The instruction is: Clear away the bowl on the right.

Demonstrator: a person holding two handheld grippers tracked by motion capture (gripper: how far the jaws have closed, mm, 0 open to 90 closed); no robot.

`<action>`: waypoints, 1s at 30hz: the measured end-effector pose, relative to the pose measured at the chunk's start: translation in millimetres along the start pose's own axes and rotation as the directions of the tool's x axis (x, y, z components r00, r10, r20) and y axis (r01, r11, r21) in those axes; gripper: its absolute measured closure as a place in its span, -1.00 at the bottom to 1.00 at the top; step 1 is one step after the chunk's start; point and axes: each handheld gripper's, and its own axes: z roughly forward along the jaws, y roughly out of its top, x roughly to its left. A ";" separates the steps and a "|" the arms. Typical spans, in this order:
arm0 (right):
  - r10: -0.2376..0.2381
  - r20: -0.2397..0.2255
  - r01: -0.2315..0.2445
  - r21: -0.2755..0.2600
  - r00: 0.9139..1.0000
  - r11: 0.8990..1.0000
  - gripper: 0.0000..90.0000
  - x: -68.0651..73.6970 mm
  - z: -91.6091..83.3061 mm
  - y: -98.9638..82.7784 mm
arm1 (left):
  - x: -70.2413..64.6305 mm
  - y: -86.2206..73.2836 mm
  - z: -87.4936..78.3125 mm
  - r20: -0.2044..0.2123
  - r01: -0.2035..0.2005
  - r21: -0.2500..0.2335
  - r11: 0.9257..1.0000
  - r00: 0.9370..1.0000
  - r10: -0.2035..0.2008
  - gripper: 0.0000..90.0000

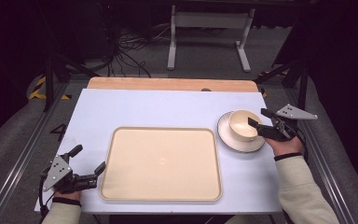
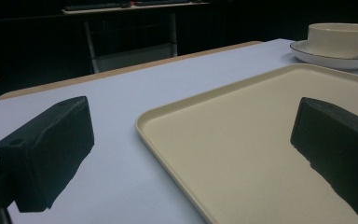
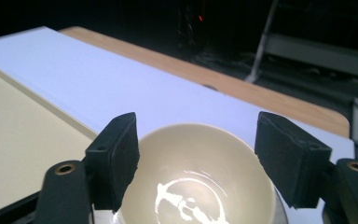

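Observation:
A cream bowl (image 1: 241,124) stands on a white plate (image 1: 227,138) with a dark rim, right of a large beige tray (image 1: 161,163). My right gripper (image 1: 258,117) reaches the bowl from the right. One jaw is over the bowl's near rim and the other is outside it, with a gap between them. In the right gripper view the bowl (image 3: 196,186) lies just below the right gripper (image 3: 203,158), and I cannot see the pads pressing on it. My left gripper (image 1: 89,158) rests open at the tray's front left corner. The left gripper (image 2: 191,154) holds nothing, and its view shows the tray (image 2: 242,140), the bowl (image 2: 340,39) and the plate (image 2: 326,59).
The white table top (image 1: 144,109) has a wooden strip (image 1: 168,84) along its far edge. Metal rails run along both sides. Beyond the table are a dark floor with cables and a white frame leg (image 1: 171,42).

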 end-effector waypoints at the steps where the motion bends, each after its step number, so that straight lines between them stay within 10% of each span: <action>1: 0.011 0.010 -0.011 0.025 1.000 1.000 -0.26 -1.7 1.6 1.0 | -0.1 0.0 0.0 0.000 0.000 0.000 1.000 1.000 0.000 -1.00; 12: 0.105 0.084 -0.122 0.234 0.991 0.964 -0.04 -18.6 20.7 9.5 | -0.4 0.1 0.5 0.003 -0.005 0.004 1.000 1.000 0.005 -1.00; 30: 0.171 0.093 -0.194 0.397 0.981 0.897 0.18 -42.9 41.6 12.4 | -1.0 0.5 1.2 0.006 -0.019 0.015 1.000 1.000 0.019 -1.00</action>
